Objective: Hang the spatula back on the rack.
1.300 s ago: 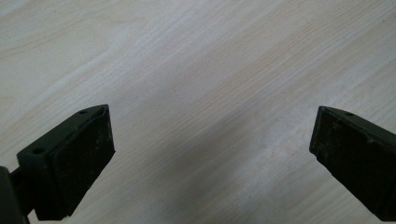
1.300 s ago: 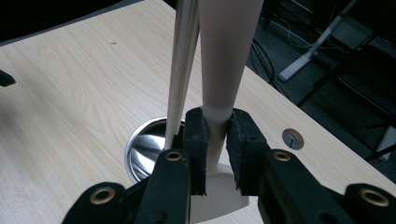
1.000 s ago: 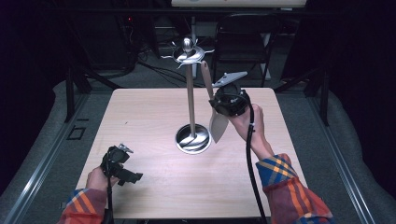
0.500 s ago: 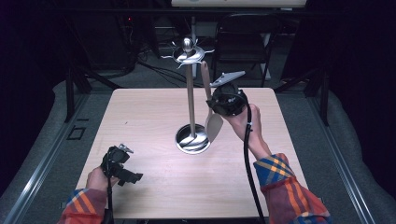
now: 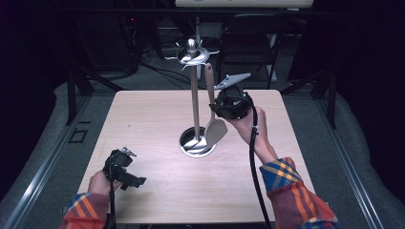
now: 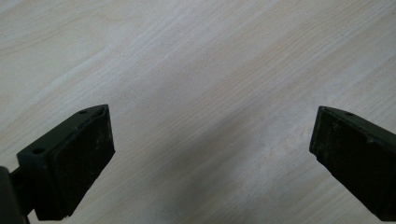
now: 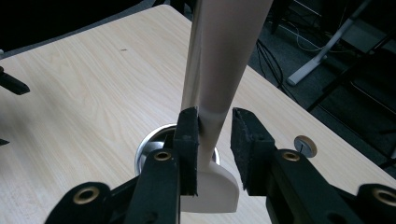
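Observation:
A metal utensil stand (image 5: 194,95) rises from a round base (image 5: 188,140) at the table's middle, with hook arms at its top (image 5: 191,55). A cream spatula (image 5: 215,131) hangs upright beside the pole, blade down over the base. My right gripper (image 5: 217,102) reaches its handle from the right. In the right gripper view the handle (image 7: 224,56) stands between the jaws (image 7: 215,116); the left pad (image 7: 189,140) touches it and the right pad stands off with a gap. These jaws have just been opening. My left gripper (image 5: 125,171) rests open near the front left, with bare wood between its jaws (image 6: 210,154).
The light wooden table (image 5: 143,119) has a small round cable port (image 7: 305,145) near its right edge. Dark floor, a chair (image 5: 250,45) and cables lie beyond the far edge. A metal rail (image 5: 43,162) runs along the floor on the left.
The spatula's blade has swung a little to the left, toward the stand's pole. The right hand has stayed about where it was. The left gripper has not moved.

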`<control>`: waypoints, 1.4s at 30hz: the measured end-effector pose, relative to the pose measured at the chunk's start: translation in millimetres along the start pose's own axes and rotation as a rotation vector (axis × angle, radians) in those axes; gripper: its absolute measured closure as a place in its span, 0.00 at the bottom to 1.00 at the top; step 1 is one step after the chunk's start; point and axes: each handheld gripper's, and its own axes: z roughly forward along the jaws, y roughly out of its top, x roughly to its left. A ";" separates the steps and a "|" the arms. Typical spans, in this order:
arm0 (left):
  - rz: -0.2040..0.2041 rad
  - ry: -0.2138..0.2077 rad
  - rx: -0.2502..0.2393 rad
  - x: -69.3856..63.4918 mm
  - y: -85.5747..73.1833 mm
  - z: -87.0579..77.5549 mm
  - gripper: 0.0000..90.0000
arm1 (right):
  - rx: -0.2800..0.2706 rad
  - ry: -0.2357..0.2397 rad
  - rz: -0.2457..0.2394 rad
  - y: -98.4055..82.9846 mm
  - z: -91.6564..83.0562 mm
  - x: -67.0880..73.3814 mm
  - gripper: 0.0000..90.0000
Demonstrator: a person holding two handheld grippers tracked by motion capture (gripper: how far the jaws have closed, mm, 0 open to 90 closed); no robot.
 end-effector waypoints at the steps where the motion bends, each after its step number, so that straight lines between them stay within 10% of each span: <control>1: 0.000 0.000 0.000 0.0 0.0 0.0 0.00 | -0.002 0.000 0.002 -0.2 -0.2 0.3 0.79; 13: 0.001 -0.001 0.005 -0.6 0.2 0.4 0.00 | -0.005 0.031 0.028 -10.0 -10.8 -5.8 0.64; 23: 0.001 -0.001 0.005 -0.5 0.2 0.5 0.00 | 0.045 0.016 0.042 -33.3 -18.6 -13.1 0.26; 42: 0.001 -0.001 0.005 -0.7 0.4 0.6 0.00 | 0.173 0.040 0.045 -101.0 -30.5 -13.9 0.13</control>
